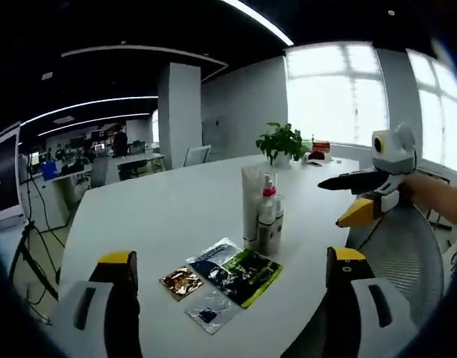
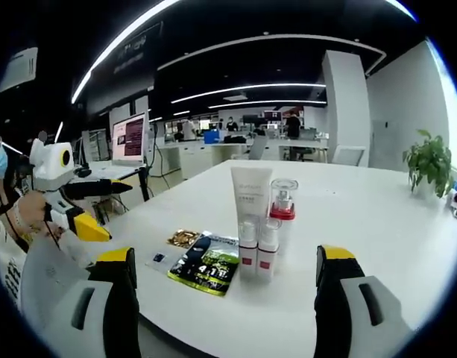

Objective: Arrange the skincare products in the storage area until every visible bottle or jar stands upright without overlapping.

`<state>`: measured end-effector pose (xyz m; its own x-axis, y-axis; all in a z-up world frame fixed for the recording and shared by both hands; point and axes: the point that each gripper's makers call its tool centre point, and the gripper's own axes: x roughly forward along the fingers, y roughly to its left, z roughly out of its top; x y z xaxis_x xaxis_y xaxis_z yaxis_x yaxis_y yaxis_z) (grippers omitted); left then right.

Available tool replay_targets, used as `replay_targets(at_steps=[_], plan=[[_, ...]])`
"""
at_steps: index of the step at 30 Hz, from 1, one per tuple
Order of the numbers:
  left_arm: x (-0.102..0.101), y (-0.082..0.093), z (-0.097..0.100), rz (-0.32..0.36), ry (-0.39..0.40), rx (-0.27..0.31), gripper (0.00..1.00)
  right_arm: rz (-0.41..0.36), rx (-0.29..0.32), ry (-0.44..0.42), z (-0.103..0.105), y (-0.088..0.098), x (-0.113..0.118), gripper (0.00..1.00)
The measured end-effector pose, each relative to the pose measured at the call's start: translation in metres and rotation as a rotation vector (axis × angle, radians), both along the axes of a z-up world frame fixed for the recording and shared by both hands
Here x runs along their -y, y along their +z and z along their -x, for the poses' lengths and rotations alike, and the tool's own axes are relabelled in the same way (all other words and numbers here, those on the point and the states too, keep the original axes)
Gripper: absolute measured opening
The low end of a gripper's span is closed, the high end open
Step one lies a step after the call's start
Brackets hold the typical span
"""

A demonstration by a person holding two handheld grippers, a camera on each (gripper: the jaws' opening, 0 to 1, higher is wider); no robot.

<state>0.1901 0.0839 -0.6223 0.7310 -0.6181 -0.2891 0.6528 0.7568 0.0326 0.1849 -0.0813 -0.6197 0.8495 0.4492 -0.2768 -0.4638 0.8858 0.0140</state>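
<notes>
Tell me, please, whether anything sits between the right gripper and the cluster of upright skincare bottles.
Nothing visible does. The right gripper is open, with bare white table ahead of the white tube and bottles; the flat sachets lie left of that path.

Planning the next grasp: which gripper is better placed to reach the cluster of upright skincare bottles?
Probably the right gripper: the bottles stand centred between its open jaws. From the left gripper they sit off to the right.
</notes>
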Motion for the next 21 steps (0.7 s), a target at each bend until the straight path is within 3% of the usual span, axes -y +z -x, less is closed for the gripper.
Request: replay_targets(at_steps=[3, 5, 7, 8, 9, 13, 15, 18, 21], plan=[[0.0, -0.01, 0.002, -0.011, 0.032, -0.015, 0.99, 0.013, 0.015, 0.005, -0.004, -0.006, -0.003, 1.0], [0.005, -0.01, 0.007, 0.016, 0.049, -0.02, 0.99, 0.083, 0.036, 0.002, -0.006, -0.006, 0.0, 1.0], [0.005, -0.012, 0.008, 0.019, 0.069, -0.02, 0.99, 0.062, 0.147, -0.004, -0.011, 0.013, -0.003, 1.0], [0.003, -0.012, 0.007, -0.012, 0.069, -0.018, 0.99, 0.049, 0.151, -0.002, -0.011, 0.014, -0.003, 1.0], [-0.006, -0.009, 0.001, -0.017, 0.119, -0.001, 0.99, 0.052, 0.129, -0.002, -0.011, 0.009, -0.001, 1.0], [-0.008, 0.009, -0.002, 0.12, 0.194, 0.039, 0.99, 0.087, 0.044, -0.003, -0.015, -0.011, 0.006, 1.0], [-0.008, 0.013, -0.005, 0.1, 0.206, 0.08, 0.99, 0.076, 0.053, 0.009, -0.014, -0.009, 0.005, 1.0], [-0.005, 0.005, -0.004, 0.06, 0.198, 0.063, 0.99, 0.056, 0.045, 0.008, -0.014, -0.01, 0.006, 1.0], [-0.009, 0.008, -0.007, 0.06, 0.216, 0.087, 0.99, 0.014, 0.029, 0.025, -0.014, -0.01, 0.004, 1.0]])
